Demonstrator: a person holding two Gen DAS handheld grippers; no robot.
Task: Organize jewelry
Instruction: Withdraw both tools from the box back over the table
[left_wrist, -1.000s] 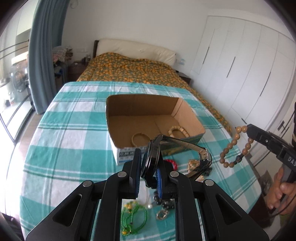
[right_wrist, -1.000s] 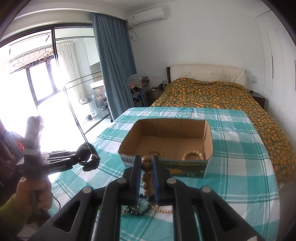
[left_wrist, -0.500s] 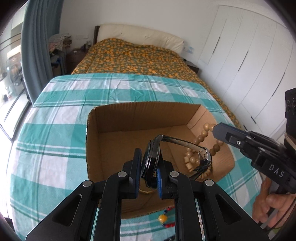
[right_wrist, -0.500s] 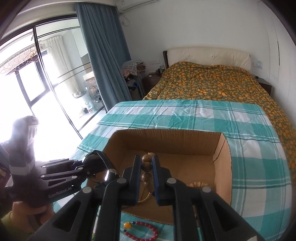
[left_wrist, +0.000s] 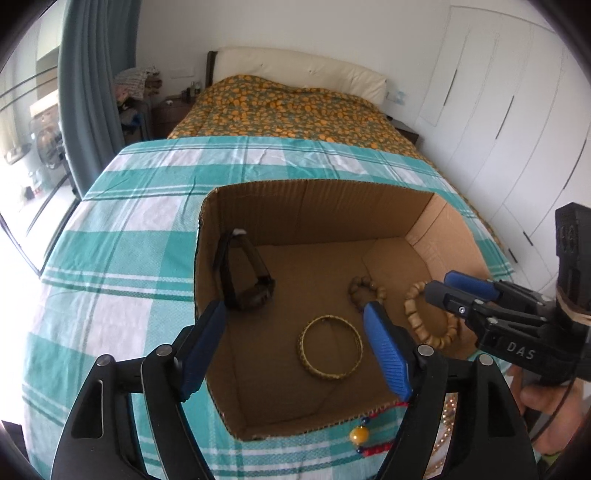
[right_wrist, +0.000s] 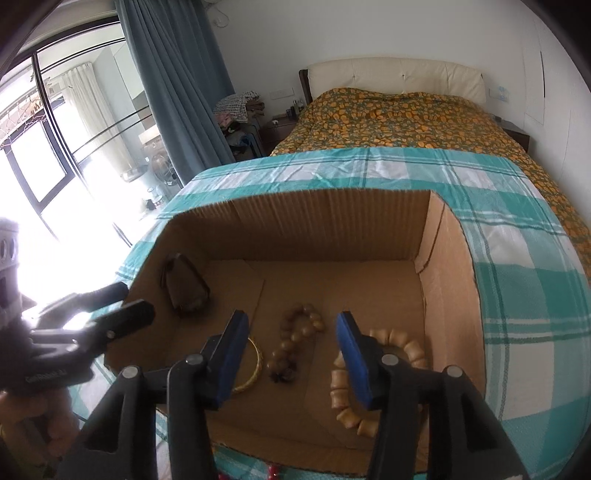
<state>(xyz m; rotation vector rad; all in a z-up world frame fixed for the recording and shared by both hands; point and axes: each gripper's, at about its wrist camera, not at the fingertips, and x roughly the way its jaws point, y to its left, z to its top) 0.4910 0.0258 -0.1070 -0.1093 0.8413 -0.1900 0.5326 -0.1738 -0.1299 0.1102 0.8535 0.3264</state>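
Four pieces counted in open brown cardboard box (left_wrist: 436, 236): one black wristwatch (left_wrist: 245, 275) at 10 o'clock, one gold bangle (left_wrist: 330, 346), two wooden bead bracelets (right_wrist: 301, 332) (right_wrist: 369, 376). Both hand-held grippers, left (left_wrist: 295, 350) and right (right_wrist: 291, 354), seen opening, nothing between jaws.

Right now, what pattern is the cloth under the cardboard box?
Teal-and-white checked tablecloth; clearest in the left wrist view.

Both grippers are letting go now. The left gripper (left_wrist: 295, 325) is opening its jaws, and the watch (left_wrist: 245, 275) it was carrying is now leaning against the cardboard box's (left_wrist: 317, 192) left wall. The right gripper (right_wrist: 291, 332) is opening too, with its brown bead bracelet (right_wrist: 297, 341) now lying on the box floor between the gold bangle (left_wrist: 330, 347) and the pale beaded one (right_wrist: 376, 380).
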